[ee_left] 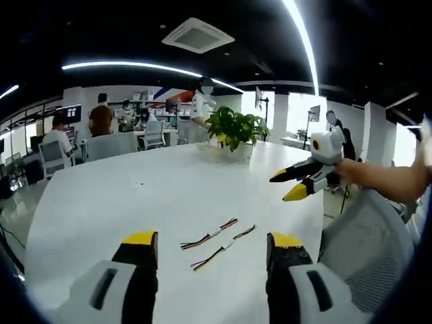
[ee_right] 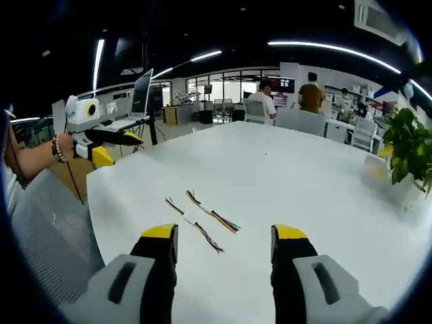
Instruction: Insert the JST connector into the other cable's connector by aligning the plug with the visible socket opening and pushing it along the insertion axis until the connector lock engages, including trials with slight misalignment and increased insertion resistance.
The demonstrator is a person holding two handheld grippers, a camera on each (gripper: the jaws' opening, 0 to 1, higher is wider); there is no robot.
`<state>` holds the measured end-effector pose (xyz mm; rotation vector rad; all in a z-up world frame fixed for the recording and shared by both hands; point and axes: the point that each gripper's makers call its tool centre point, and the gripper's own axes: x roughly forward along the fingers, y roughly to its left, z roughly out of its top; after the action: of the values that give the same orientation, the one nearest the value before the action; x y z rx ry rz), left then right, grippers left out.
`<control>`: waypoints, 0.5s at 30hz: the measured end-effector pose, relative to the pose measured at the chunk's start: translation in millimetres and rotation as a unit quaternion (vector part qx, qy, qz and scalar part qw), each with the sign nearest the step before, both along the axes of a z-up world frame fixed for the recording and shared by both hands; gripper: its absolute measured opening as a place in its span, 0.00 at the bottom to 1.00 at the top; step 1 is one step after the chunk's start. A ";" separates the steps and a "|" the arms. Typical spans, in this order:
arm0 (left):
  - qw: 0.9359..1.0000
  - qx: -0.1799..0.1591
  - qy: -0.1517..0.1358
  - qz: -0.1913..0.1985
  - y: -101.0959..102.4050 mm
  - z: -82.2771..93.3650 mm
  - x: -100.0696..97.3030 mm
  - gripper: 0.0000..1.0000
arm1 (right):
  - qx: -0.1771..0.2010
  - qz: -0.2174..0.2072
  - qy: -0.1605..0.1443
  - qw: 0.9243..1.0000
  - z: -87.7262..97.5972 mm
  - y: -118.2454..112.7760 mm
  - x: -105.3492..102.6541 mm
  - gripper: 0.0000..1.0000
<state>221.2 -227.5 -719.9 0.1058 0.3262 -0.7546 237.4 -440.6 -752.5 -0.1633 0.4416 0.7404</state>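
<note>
Connectors on both cables (ee_left: 217,239) too small to tell plug from socket

In the left gripper view the white desk (ee_left: 135,196) lies bare across the left and middle of the frame, open for a pass. Two short cables (ee_left: 217,243) lie side by side at lower centre, just ahead of the wide-spread fingers (ee_left: 138,260). A potted plant (ee_left: 236,131) stands at upper centre, well beyond them. The right gripper (ee_left: 291,183) hangs over the desk's edge at the right. A mesh chair back (ee_left: 364,236) crowds the lower right.
</note>
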 end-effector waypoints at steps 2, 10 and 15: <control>1.000 0.006 0.011 0.001 4.2 -5.4 -5.9 0.63 | -0.002 0.000 0.001 1.000 -0.4 -1.3 -7.0 0.54; 0.999 0.045 0.026 -0.001 26.5 -21.8 -41.9 0.64 | 0.037 -0.021 0.004 0.999 12.1 -16.6 -35.2 0.62; 0.999 0.035 0.042 -0.001 35.0 -27.0 -63.6 0.67 | 0.050 -0.036 0.007 0.998 14.4 -30.1 -52.6 0.62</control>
<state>157.5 -192.5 -746.8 0.1414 0.4322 -0.7508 184.9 -470.7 -738.0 -0.0477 0.4212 0.6912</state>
